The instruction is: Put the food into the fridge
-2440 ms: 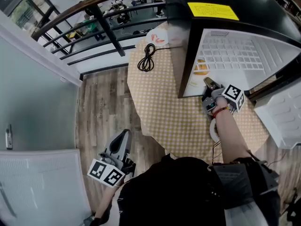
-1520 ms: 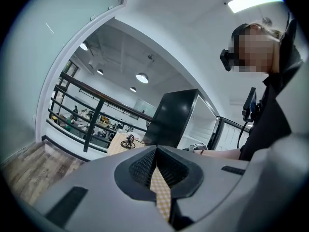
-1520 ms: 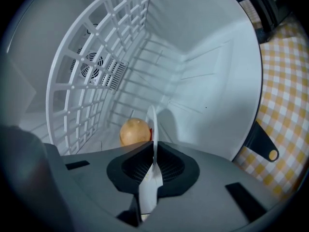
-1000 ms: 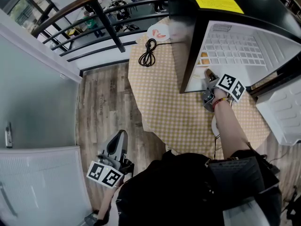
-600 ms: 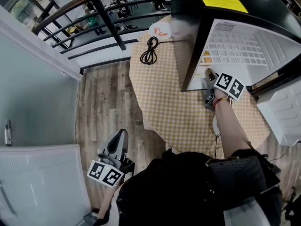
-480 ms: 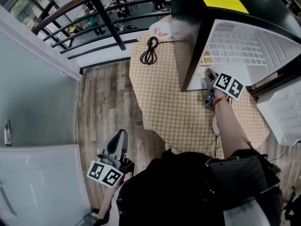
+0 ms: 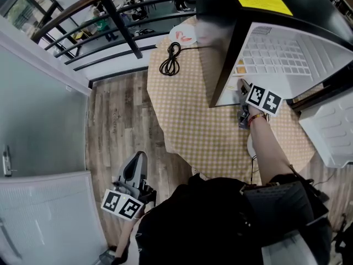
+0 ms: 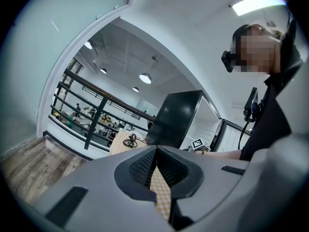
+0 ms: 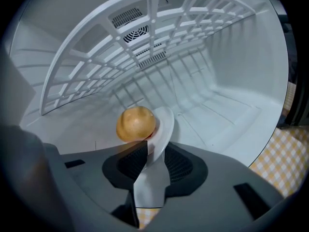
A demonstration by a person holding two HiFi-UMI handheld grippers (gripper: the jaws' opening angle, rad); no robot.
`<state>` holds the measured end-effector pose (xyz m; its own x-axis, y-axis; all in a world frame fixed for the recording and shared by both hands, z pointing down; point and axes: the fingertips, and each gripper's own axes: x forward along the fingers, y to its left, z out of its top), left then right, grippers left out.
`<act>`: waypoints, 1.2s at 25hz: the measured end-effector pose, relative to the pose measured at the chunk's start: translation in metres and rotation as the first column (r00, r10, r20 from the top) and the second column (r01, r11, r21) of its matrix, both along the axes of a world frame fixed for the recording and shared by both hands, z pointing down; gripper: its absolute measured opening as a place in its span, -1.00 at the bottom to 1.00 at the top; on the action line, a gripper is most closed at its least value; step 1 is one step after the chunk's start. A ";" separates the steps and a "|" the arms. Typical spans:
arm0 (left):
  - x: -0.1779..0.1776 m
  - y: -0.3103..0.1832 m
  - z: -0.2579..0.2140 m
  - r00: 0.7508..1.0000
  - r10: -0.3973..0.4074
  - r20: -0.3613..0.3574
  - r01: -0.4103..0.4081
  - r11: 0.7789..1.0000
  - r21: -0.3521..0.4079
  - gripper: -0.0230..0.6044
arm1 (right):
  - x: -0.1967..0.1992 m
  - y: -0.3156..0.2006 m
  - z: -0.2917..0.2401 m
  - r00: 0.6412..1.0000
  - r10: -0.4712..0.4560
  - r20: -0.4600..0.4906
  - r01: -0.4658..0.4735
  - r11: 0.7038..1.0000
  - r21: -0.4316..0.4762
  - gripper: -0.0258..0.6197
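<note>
Fridge interior (image 9: 231, 95): plate (image 9: 163, 122) rim between opening right claw (image 9: 155, 151).

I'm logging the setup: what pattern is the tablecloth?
The tablecloth has small yellow-and-white checks, clearest in the head view.

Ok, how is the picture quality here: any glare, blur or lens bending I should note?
Head view: strong fisheye, the railing bows; the fridge interior is bright but readable. Left gripper view: dark round vignette, and a ceiling light glares at the top. Right gripper view: even light, the bun and plate are sharp, the shelf grid is curved by the lens.
</note>
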<state>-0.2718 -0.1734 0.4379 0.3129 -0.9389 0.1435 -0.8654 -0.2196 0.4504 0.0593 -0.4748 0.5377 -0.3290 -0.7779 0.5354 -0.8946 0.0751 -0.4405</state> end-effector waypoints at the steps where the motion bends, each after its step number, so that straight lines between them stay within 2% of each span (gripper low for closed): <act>1: 0.000 -0.001 0.001 1.000 0.001 0.000 -0.001 1.000 -0.002 -0.89 | 0.001 0.000 0.000 1.000 -0.004 -0.012 0.004 1.000 0.002 -0.58; 16: -0.005 -0.003 0.004 1.000 0.005 0.004 -0.005 1.000 -0.005 -0.89 | 0.002 -0.003 0.001 0.991 -0.030 -0.132 0.033 0.999 0.021 -0.51; 30: -0.007 0.003 0.000 1.000 -0.009 0.000 0.009 1.000 -0.004 -0.89 | 0.007 0.004 0.001 0.974 -0.009 -0.225 0.020 0.999 0.045 -0.42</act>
